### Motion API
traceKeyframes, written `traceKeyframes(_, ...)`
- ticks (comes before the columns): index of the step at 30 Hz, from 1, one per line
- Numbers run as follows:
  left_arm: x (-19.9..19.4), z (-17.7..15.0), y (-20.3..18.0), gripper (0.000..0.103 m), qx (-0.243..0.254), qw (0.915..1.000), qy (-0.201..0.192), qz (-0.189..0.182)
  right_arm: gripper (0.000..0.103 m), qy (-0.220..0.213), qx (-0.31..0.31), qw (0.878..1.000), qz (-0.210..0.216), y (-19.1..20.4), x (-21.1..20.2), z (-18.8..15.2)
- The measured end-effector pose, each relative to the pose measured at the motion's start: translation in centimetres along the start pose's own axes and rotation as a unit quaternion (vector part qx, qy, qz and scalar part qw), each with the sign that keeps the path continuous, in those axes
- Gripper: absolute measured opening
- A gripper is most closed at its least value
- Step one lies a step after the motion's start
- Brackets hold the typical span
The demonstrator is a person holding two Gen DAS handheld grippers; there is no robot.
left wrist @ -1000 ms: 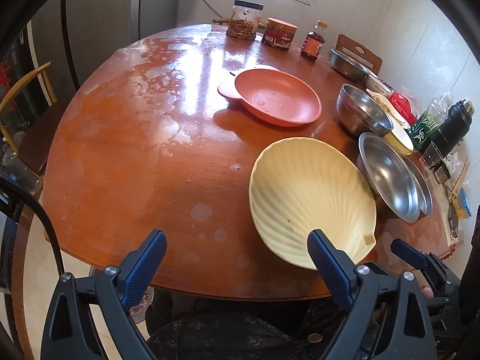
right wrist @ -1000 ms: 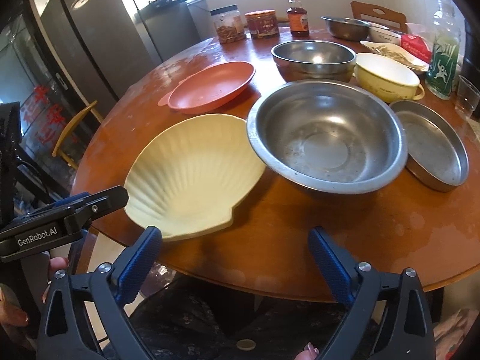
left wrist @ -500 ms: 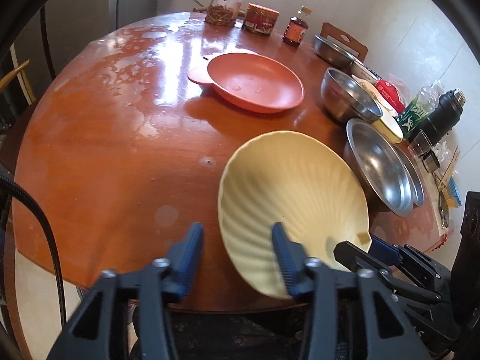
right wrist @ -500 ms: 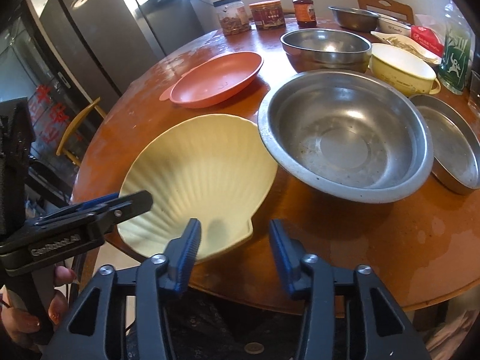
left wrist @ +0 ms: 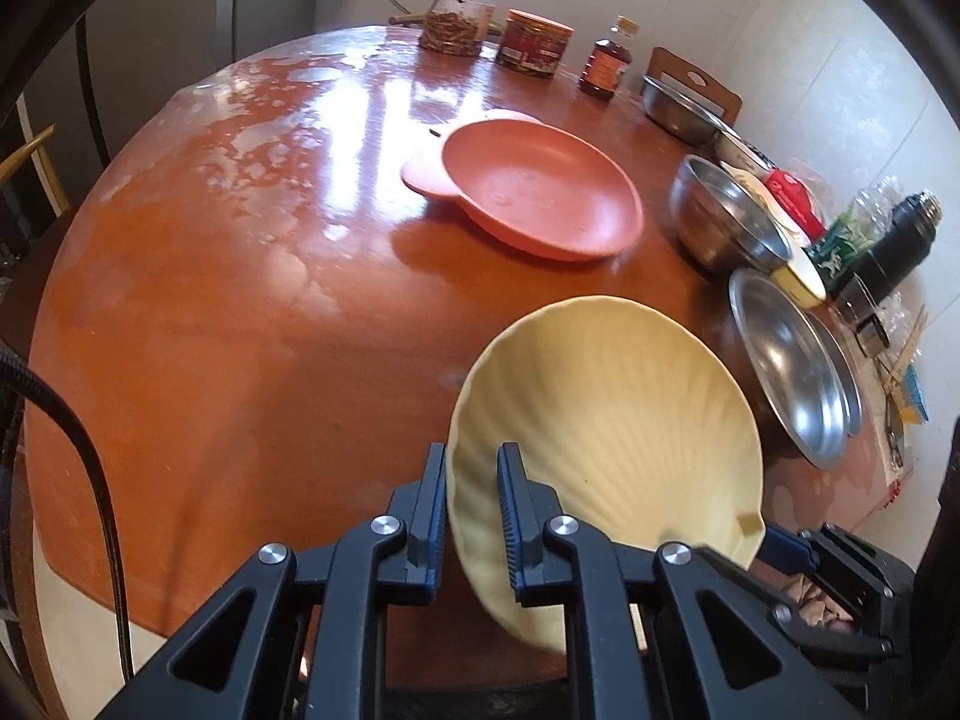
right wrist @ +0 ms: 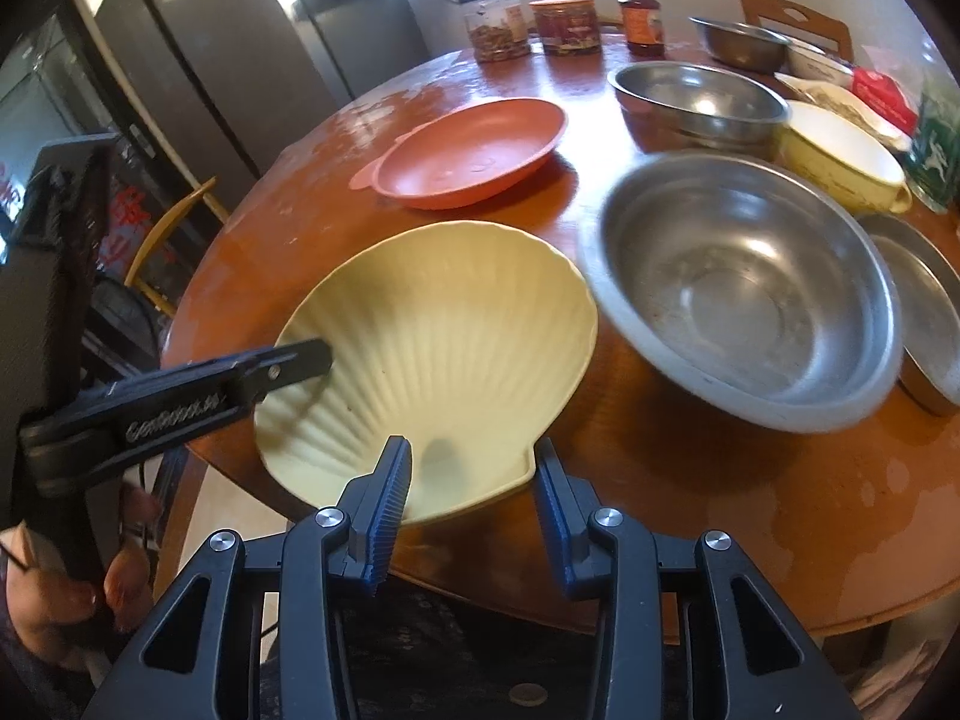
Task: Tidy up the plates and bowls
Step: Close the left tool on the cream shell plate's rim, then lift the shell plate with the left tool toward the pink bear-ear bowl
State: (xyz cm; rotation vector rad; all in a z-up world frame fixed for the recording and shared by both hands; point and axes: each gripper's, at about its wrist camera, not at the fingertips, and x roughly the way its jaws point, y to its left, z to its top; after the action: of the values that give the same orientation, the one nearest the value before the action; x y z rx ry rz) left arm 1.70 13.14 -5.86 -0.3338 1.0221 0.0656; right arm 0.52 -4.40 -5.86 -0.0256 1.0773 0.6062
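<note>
Both grippers closed in from wide open a sec earlier & moved up to the near rim of the shell plate (left wrist: 606, 420), which now sat tilted, its left edge up. L gripper (left wrist: 471, 468) was clamped shut on the plate's left rim, one finger inside the dish, one outside. R gripper (right wrist: 474, 468) sat partway closed around the hinge end at the near edge; left pad looked to touch the plate, right pad just beside the notch corner, so firm grip there: can't tell. Plate sat at the near edge of the round table (left wrist: 240, 300), overhanging it, just beside the big steel bowl (right wrist: 744, 300); red plate (left wrist: 534, 192) lay further back, apart. Risks, as judged: L pinch was on a thin, ribbed, glossy rim w/ most of the plate's weight out past it, so it could pivot or slip out on lift. If R pads only caught the corner, plate could twist & drop off the table edge. Swinging it right could knock the steel bowl; bowl looked light enough to skid into the shallow steel pan (right wrist: 924, 324).
</note>
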Motion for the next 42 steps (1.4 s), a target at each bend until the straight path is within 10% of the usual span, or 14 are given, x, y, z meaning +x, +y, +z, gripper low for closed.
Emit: traceKeyframes(42, 1.1, 3.0, 1.9, 0.017, 0.009, 0.9998, -0.013, 0.009, 0.064, 0.027, -0.062, 0.998, 0.008, 3.5, 1.3, 0.9)
